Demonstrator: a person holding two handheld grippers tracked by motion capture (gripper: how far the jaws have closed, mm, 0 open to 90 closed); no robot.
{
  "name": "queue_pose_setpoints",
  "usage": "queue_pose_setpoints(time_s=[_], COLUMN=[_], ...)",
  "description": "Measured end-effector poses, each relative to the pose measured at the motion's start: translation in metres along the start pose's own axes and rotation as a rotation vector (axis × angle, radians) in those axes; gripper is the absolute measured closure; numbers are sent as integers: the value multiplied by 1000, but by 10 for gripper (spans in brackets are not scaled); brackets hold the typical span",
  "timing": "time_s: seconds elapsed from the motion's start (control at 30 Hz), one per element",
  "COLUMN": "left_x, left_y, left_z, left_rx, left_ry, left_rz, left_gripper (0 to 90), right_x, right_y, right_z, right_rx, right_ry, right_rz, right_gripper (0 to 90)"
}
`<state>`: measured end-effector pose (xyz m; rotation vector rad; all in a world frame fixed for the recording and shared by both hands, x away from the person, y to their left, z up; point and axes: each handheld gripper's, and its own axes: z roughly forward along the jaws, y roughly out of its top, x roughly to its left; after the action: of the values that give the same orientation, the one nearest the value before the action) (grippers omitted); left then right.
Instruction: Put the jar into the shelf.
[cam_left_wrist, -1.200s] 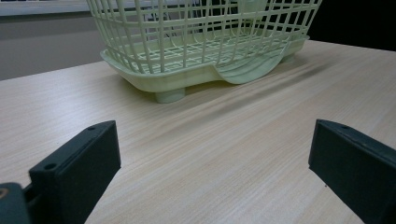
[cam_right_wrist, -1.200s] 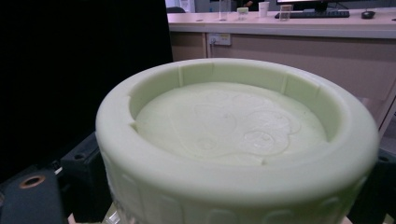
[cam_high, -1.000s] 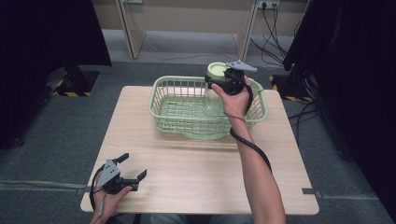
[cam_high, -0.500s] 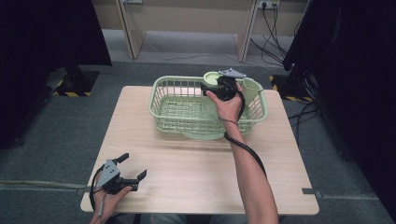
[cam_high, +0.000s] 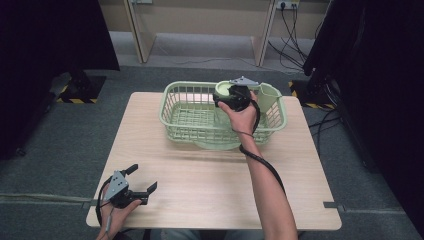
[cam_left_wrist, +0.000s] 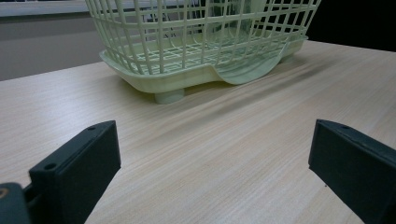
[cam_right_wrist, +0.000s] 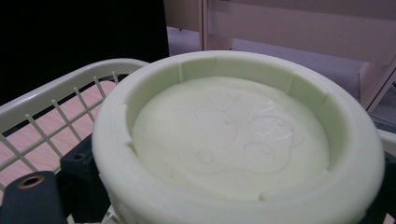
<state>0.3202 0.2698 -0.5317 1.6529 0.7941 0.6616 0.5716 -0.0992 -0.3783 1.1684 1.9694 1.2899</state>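
1. The right gripper pinches a pale green round plastic cup, held above the pale green plastic lattice basket at its far right part.
2. The left gripper rests spread wide on the light wooden desk, well apart from the basket.

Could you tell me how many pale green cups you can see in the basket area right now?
2. One cup, upside down, is held by the right gripper over the basket. A second cup stands at the basket's far right corner. More could be hidden behind the hand.
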Motion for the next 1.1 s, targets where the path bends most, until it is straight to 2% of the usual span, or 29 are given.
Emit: queue_pose_setpoints(time_s=[0.3,0.33,0.37,0.47,0.5,0.67,0.77,0.83,0.93,1.0,1.1], left_x=[0,0,0,-1,-1,-1,-1,-1,-1,-1,-1], left_y=[0,0,0,0,0,0,0,0,0,0,0], left_z=[0,0,0,1,1,1,1,1,1,1,1], left_rx=[-1,-1,0,1,1,1,1,1,1,1,1], left_ry=[-1,-1,-1,-1,-1,0,0,0,1,1,1], left_rz=[1,1,0,0,0,1,1,0,1,0,0], left_gripper=[17,17,17,17,17,17,17,17,17,17,17], right_x=[5,3,3,2,2,2,1,1,-1,-1,-1], right_y=[1,1,1,1,-2,-2,-3,-3,-7,-7,-11], right_z=[-2,-3,-3,-5,-15,-15,-25,-25,-39,-39,-52], right_rx=[10,4,4,11,13,13,10,10,3,3,-7], right_ry=[-2,17,17,30,48,48,55,55,64,64,76], right_rz=[-9,33,33,43,42,42,45,45,46,46,41], right_gripper=[90,90,50,38,38,23,21,20,19,18,18])
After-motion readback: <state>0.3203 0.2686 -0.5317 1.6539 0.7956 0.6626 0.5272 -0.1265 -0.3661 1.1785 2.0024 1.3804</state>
